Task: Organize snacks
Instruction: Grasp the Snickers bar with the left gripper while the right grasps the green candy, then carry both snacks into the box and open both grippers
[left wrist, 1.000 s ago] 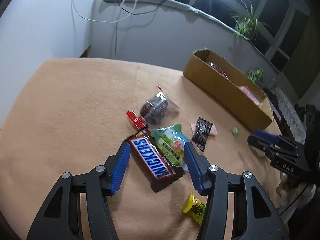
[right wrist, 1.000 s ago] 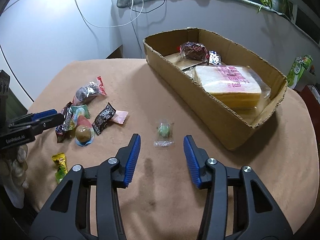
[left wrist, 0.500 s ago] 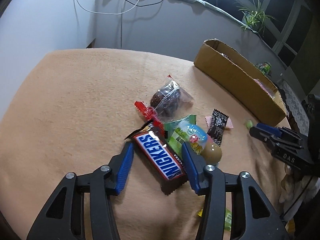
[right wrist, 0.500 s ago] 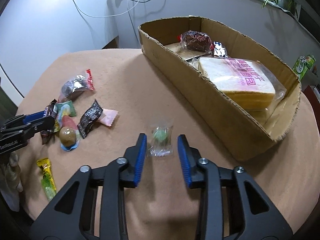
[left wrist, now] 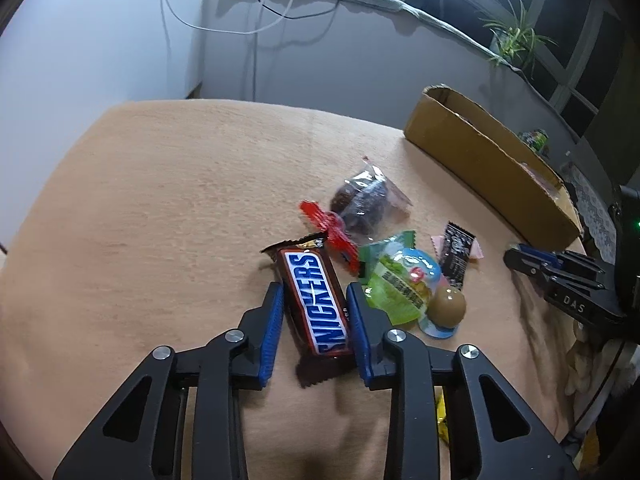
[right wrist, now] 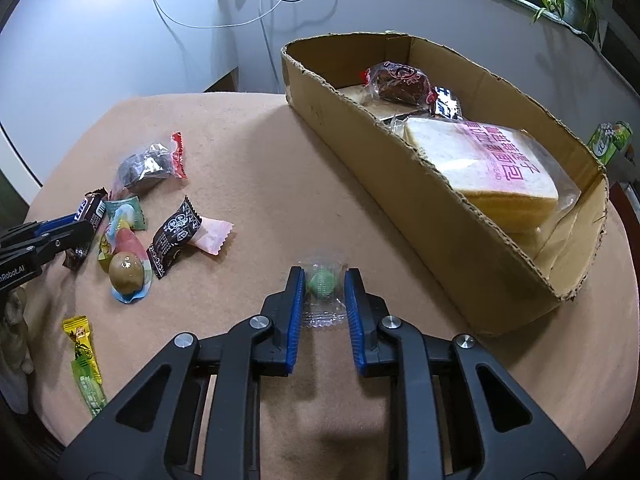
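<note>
My left gripper (left wrist: pixel 316 300) is shut on a Snickers bar (left wrist: pixel 316 300) that lies on the tan table. My right gripper (right wrist: pixel 322 282) is shut on a small green candy (right wrist: pixel 321 283) in a clear wrapper, on the table just in front of the cardboard box (right wrist: pixel 400 184). The box holds a bread pack (right wrist: pixel 488 164), a dark wrapped cake (right wrist: pixel 400 82) and a small dark packet (right wrist: pixel 446 104). The left gripper also shows in the right wrist view (right wrist: pixel 60 236), and the right gripper in the left wrist view (left wrist: pixel 516 256).
Loose snacks lie beside the Snickers: a red-tied dark cake (left wrist: pixel 360 204), a green packet (left wrist: pixel 396 280) with a brown egg (left wrist: pixel 446 306), a black packet (left wrist: pixel 456 252), a pink packet (right wrist: pixel 212 236) and a yellow-green stick (right wrist: pixel 84 364). A green carton (right wrist: pixel 610 144) stands behind the box.
Both grippers have moved forward and closed: the left around the Snickers bar, the right around the green candy.
</note>
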Available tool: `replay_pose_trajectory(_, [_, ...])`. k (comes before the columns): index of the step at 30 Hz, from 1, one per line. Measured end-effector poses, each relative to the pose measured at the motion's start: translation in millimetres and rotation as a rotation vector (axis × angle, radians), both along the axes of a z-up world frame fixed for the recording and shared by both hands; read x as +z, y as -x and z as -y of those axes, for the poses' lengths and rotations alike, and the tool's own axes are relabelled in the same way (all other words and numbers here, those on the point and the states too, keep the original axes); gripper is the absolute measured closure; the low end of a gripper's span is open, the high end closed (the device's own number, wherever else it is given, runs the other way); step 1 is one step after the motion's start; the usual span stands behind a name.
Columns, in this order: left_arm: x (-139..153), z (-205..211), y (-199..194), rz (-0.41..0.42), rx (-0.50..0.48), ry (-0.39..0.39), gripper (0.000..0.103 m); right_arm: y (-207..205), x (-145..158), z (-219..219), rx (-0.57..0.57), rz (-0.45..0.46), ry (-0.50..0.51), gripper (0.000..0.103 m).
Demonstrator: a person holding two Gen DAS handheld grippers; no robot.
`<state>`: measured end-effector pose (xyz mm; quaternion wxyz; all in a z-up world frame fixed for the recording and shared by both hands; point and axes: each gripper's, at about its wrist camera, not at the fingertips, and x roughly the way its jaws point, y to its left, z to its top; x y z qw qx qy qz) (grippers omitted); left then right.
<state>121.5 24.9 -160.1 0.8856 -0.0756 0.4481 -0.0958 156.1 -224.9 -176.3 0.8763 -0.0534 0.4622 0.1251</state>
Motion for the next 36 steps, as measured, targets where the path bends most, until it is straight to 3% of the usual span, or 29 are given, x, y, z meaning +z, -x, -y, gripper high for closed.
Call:
replay_pose_trajectory(8, [-2,-9,0,0.002,0.017,0.013,0.074,2,1,-2,0.009,0.001,0.001,0.082])
replay_pose_trajectory(18, [25,-12,6,0.061,0.027,0.075,0.074,18,28,-1,0.026,0.060,-0.025,0.083])
replay_pose_trajectory(28, [82,38,-17,0.198,-0.079,0.049,0.074,18,70,20,-0.006,0.143,-0.072,0.083])
replay_pose_trajectory(36, [104,86,-51,0.242,-0.176,0.017,0.074,-3,88,42,-0.044,0.183,-0.078,0.083])
